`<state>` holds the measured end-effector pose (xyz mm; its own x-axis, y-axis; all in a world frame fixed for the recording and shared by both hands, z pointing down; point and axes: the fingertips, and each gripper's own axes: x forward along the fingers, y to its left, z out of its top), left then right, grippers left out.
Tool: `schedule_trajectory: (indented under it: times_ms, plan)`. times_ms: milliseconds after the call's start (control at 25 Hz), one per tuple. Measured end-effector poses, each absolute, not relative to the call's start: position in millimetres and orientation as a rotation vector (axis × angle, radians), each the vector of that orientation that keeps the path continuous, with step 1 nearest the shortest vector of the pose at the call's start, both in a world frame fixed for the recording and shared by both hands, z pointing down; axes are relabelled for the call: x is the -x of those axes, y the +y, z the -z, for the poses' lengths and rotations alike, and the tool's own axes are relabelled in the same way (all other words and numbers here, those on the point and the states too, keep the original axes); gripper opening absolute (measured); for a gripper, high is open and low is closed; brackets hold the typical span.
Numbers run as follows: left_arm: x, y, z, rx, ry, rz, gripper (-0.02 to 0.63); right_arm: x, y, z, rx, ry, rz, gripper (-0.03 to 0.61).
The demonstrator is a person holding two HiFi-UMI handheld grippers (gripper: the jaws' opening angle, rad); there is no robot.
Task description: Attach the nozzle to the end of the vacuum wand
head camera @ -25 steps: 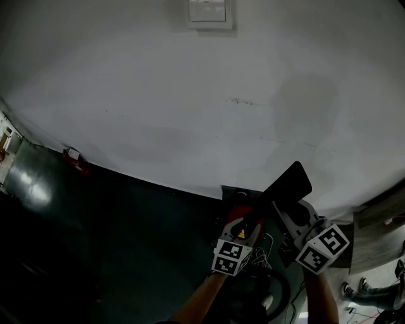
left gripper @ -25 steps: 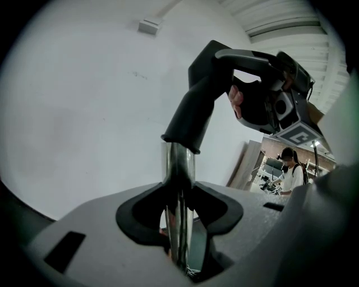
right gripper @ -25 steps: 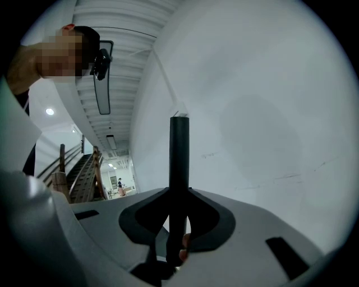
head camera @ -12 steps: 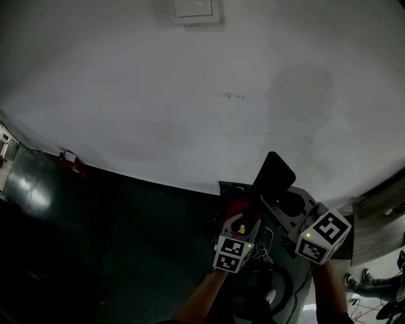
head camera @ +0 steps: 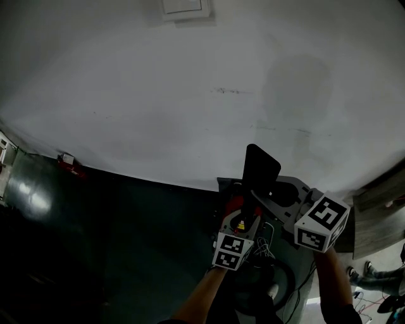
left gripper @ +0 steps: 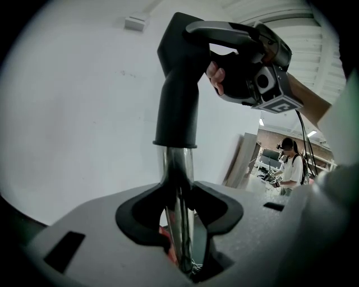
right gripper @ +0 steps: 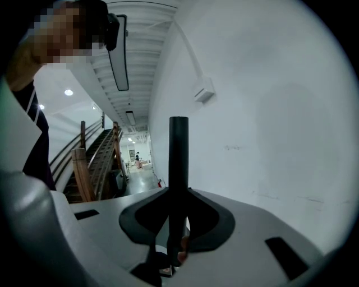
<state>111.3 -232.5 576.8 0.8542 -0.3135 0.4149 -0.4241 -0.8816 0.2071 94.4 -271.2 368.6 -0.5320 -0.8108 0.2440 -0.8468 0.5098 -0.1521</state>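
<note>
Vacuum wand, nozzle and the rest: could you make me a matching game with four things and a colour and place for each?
Things:
1. wand
2. nozzle
3. wall plate
4. floor

Colour and place:
A. white, high on the wall
B. shiny metal, gripped by the left gripper
C. dark, below the wall
D. black, gripped by the right gripper

Pairs: 1-B, 2-D, 3-A, 4-C
</note>
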Motion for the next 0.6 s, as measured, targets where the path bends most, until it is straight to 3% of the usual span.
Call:
schedule_trajectory:
  times_ms: [160, 400, 600]
  plan:
    - [-111, -235, -577, -2.729, -0.553, -0.563, 0.15, -99, -281, -371, -1.435, -2.593, -0.465, 0.092]
    - [-107, -241, -579, -2.722, -0.557, -0.569, 0.15, -81, -273, -372, -1.339, -2.574, -0.335, 0.092]
    - [-110, -237, -578, -2.734, -0.54, -0.564, 0.15, -92, -288, -374, -1.366, -2.583, -0.462, 0.092]
